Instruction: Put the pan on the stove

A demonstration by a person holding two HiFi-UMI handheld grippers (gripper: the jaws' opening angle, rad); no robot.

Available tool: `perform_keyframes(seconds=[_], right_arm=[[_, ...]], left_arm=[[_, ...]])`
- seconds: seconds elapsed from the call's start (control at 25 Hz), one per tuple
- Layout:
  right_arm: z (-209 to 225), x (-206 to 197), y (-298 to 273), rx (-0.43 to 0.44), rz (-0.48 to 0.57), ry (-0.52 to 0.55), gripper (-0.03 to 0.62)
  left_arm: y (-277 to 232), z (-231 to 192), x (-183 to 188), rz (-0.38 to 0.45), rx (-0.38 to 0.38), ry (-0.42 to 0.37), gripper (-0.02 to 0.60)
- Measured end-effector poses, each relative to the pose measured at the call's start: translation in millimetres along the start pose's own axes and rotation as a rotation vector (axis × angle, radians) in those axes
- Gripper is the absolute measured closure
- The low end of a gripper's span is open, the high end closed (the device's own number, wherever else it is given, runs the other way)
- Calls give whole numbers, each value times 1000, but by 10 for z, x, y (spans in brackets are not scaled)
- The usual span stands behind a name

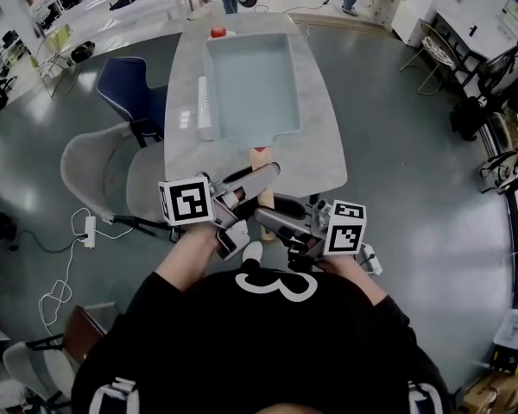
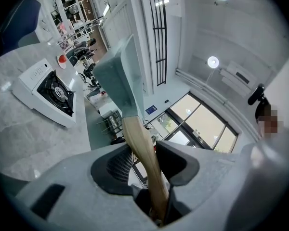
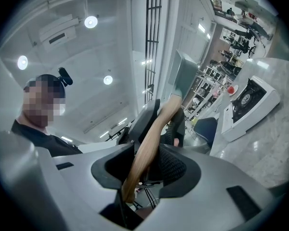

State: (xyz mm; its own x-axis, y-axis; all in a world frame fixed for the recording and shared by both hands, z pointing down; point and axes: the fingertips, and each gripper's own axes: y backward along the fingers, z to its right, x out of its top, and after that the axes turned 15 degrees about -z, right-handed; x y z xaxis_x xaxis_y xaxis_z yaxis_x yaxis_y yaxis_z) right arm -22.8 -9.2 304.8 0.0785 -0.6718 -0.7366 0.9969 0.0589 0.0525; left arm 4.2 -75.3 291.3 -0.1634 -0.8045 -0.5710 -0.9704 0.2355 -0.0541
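Over the grey marble table (image 1: 324, 158) I had the pan (image 1: 250, 84), a pale rectangular one, held up in the air by its wooden handle (image 1: 261, 164), with both claws on that handle. My left gripper (image 1: 257, 178) came in from the left and pinched the handle on the side nearer the pan. Its own view showed the wood pressed between the two pads. My right gripper (image 1: 272, 218) came in from the right and clamped the same handle closer to me, and its view showed the wood wedged between its jaws too. The white gas stove (image 2: 45, 93) sat on the table below the pan and off to its left. From the head view only a strip of it showed past the pan's left edge. Pan and stove were apart, not touching. A small red object (image 1: 217, 32) lay at the table's far end, and a blue chair (image 1: 125, 84) stood left of the table.
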Motion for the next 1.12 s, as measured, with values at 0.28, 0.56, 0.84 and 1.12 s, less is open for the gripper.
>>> perform_keyframes(seconds=[0.28,0.56,0.84,1.12], right_arm=[[461,317,-225,-16,0,-36,448],[990,668,-353,-34,-1,-67,448],[1443,967,-443,-49,7,-109,447],[1573,922,-437,-65,15,-121,447]], left_arm=[[56,-419,443,-14,-3,27,423],[-13,-871,906,-21,-10,62,423],[-97,-1266,1288,-40,-10,97,423],[-131,-1403,1260,-51,-18,110,423]])
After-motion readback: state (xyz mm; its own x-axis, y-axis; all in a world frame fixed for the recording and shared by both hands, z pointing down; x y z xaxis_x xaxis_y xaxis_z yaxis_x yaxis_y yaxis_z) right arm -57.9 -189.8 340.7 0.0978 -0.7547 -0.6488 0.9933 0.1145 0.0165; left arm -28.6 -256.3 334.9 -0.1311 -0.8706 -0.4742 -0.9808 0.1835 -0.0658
